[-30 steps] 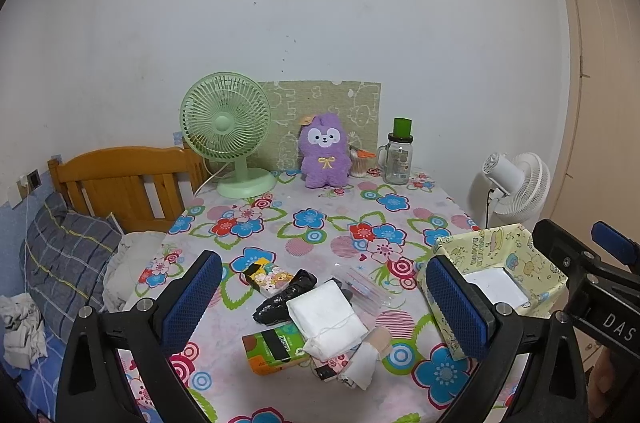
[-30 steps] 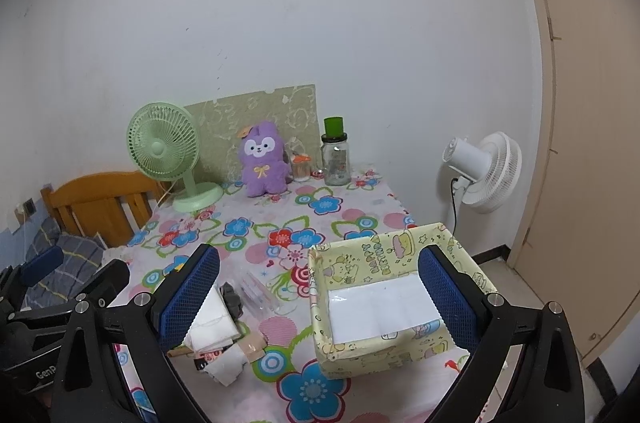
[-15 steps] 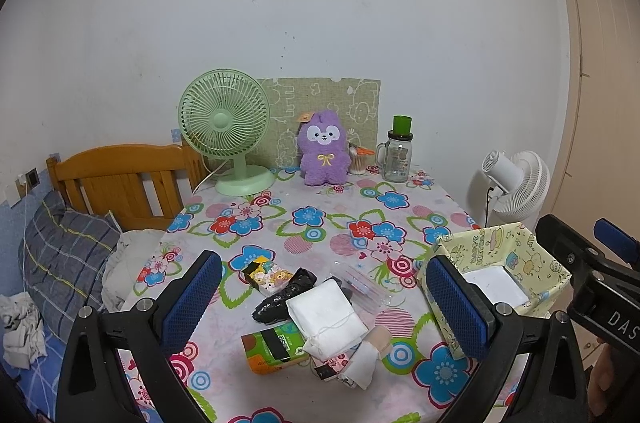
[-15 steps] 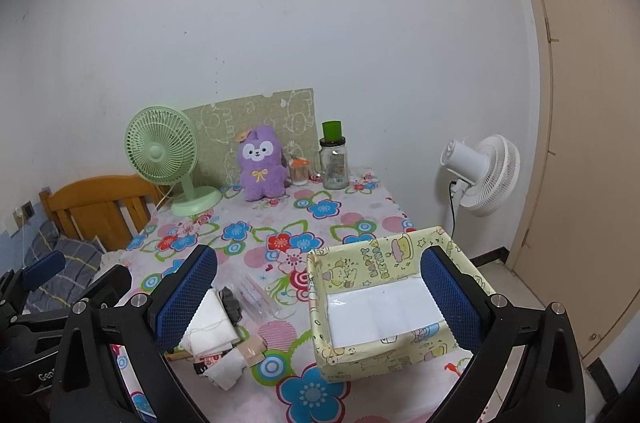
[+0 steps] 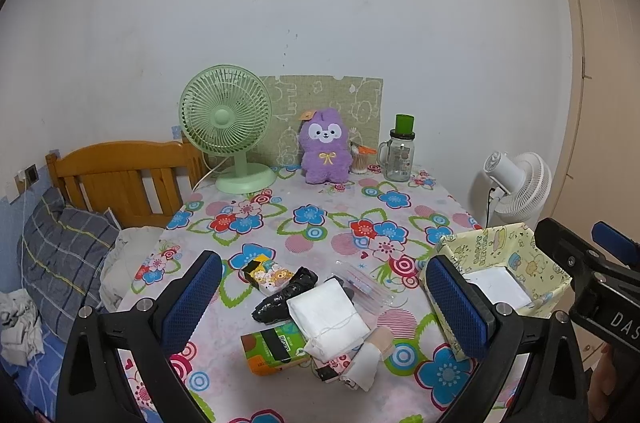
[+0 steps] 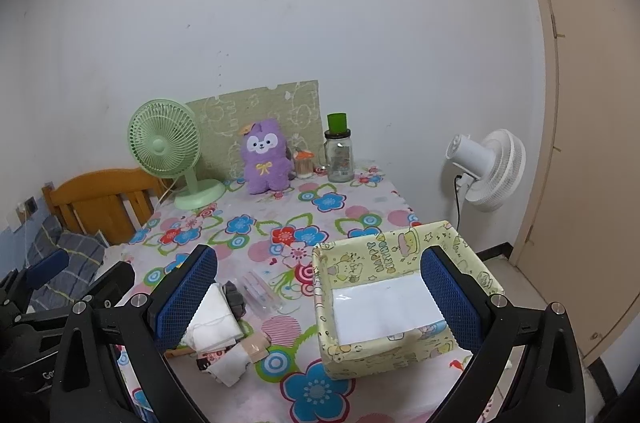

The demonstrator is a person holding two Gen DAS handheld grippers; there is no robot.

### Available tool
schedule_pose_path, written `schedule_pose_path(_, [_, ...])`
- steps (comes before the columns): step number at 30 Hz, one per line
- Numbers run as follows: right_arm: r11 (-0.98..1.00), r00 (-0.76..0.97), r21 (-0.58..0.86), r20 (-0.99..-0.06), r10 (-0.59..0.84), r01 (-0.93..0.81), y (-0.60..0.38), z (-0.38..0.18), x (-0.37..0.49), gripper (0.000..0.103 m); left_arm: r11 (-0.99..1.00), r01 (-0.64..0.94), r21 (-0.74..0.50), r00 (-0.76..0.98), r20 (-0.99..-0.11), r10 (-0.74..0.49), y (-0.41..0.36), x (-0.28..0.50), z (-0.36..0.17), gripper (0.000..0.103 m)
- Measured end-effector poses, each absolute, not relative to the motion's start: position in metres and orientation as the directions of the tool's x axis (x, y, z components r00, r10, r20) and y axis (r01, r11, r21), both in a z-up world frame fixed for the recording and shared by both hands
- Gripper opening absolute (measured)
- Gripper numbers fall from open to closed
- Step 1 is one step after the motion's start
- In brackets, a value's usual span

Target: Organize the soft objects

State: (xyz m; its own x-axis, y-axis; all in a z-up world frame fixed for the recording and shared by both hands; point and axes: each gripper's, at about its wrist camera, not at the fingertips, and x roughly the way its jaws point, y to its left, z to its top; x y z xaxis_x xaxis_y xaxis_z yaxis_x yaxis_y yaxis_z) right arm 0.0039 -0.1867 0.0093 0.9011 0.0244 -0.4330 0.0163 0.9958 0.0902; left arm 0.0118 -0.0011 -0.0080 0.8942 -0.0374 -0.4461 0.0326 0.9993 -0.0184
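Note:
A pile of small soft items lies near the table's front: a white folded cloth pack (image 5: 326, 319), a black bag (image 5: 286, 293), a green tissue pack (image 5: 270, 345) and a cartoon tissue pack (image 5: 266, 273). The white pack also shows in the right wrist view (image 6: 214, 319). A yellow cartoon box (image 6: 400, 299) with a white liner stands at the front right; it also shows in the left wrist view (image 5: 500, 271). My left gripper (image 5: 324, 307) is open above the pile. My right gripper (image 6: 318, 303) is open and empty, over the box's left wall.
A purple plush toy (image 5: 325, 147), a green desk fan (image 5: 226, 123) and a glass jar with green lid (image 5: 400, 155) stand at the table's back. A white floor fan (image 6: 486, 169) stands right of the table. A wooden bed headboard (image 5: 120, 175) is left.
Both grippers have shifted slightly; the views have tilted a little. Nothing on the table has moved.

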Motion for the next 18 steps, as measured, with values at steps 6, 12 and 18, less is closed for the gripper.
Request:
schedule_pose_path(6, [0.997,0.899,0.073,-0.437,0.017,0.016,-0.180,0.008,0.009,0.103,0.999,0.043,0.000,0.893,-0.449,-0.039,0.001,0.019,-0.011,0.102])
schedule_pose_path(12, [0.998,0.900,0.068,-0.435,0.026,0.004,-0.168,0.005,0.019,0.102,0.998,0.058,-0.002,0.887,-0.458,-0.053,0.007,0.028,-0.018,0.101])
schedule_pose_path(18, [0.997,0.888,0.070,-0.456,0.063,-0.035,-0.149,-0.011,0.037,0.100,0.997,0.060,-0.047,0.869,-0.490,-0.075,0.025,0.041,-0.031,0.100])
